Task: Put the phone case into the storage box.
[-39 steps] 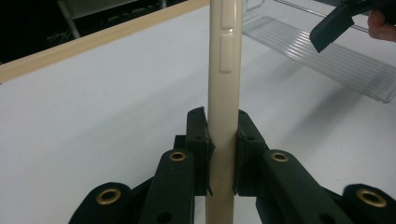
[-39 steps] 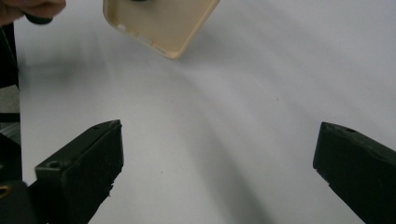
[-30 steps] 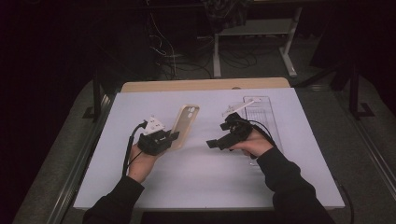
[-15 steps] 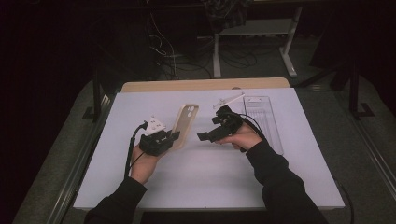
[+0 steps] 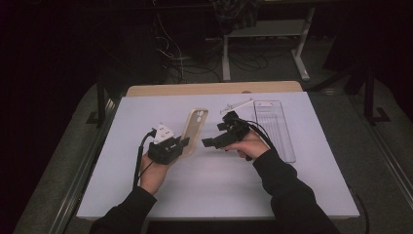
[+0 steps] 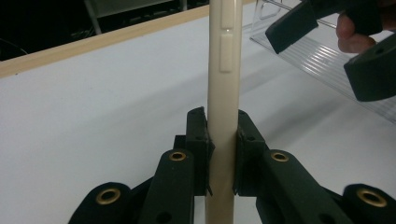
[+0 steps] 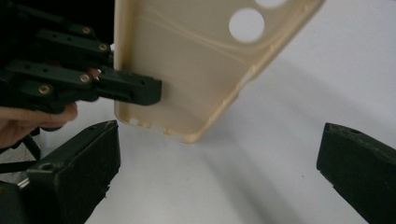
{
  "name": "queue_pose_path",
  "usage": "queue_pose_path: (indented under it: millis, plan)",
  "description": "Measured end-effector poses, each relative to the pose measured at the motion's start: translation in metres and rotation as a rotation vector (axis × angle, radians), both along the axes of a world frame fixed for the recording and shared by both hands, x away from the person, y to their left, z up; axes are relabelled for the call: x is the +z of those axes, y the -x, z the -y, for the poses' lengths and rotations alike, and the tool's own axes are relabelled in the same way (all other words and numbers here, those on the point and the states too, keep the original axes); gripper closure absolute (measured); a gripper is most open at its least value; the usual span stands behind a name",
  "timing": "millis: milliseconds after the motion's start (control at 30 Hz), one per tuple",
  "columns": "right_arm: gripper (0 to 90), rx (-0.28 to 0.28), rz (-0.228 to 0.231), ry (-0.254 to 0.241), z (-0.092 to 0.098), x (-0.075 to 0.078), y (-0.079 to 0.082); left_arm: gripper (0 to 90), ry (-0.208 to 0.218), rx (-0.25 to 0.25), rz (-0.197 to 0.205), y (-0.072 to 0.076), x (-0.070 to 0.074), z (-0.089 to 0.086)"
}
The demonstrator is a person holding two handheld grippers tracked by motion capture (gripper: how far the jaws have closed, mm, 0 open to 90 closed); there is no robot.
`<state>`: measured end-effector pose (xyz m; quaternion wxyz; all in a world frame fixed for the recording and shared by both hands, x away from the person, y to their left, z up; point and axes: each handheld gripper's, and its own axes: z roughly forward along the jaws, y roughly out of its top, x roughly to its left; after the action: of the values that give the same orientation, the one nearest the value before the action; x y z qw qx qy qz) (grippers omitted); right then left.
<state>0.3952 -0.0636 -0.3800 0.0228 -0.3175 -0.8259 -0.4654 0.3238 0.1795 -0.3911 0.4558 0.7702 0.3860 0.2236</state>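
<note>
L gripper (image 5: 179,145): held in the person's L hand (image 5: 155,174) at the near-left of the worktop (image 5: 209,190); fingers closed tight on the lower end of the phone case (image 5: 195,130), one finger on each face, as seen in the left gripper view (image 6: 222,158).
Phone case: cream, empty, lifted off the white worktop and stood on end w/ a slight tilt; camera cut-outs at the top; side buttons seen edge-on in the left gripper view (image 6: 225,70); hollow inner face is turned toward the R gripper (image 7: 196,70).
R gripper (image 5: 209,143): held in the R hand (image 5: 251,145), just beside the case on its right, apart from it; fingers spread wide, nothing gripped; the case's bottom edge is seen between and beyond them.
Clear tray (image 5: 275,126): ribbed, transparent, flat on the worktop behind the R hand.
White strip (image 5: 237,105): thin, by the tray's far-left corner; what it is can't be told.
Far edge: wood-coloured board (image 5: 214,88) is seen past the white surface.
</note>
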Motion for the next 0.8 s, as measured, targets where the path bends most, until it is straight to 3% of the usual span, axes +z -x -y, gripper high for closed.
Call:
queue_pose_path:
  millis: [467, 533, 567, 600, 667, 800]
  plan:
    - [0.0, -0.003, -0.023, -0.057, -0.003, 0.002, 0.002, 79.5, -0.005, -0.011, 0.017, 0.006, -0.002, 0.013]
    - [0.0, -0.009, -0.022, -0.062, -0.003, 0.003, 0.002, 79.5, -0.027, -0.02, 0.01, 0.007, -0.002, 0.015]
    - [0.0, -0.007, -0.013, -0.058, -0.002, 0.003, 0.001, 79.5, -0.016, -0.017, 0.016, 0.008, -0.003, 0.017]
    - [0.0, -0.009, -0.016, -0.061, -0.002, 0.003, 0.001, 79.5, -0.041, -0.027, 0.011, 0.008, -0.003, 0.017]
    - [0.0, -0.013, -0.028, -0.075, -0.002, 0.003, 0.001, 79.5, -0.053, -0.033, 0.008, 0.009, -0.003, 0.019]
    - [0.0, -0.02, -0.032, -0.094, -0.002, 0.003, 0.001, 79.5, -0.049, -0.038, 0.021, 0.01, -0.004, 0.023]
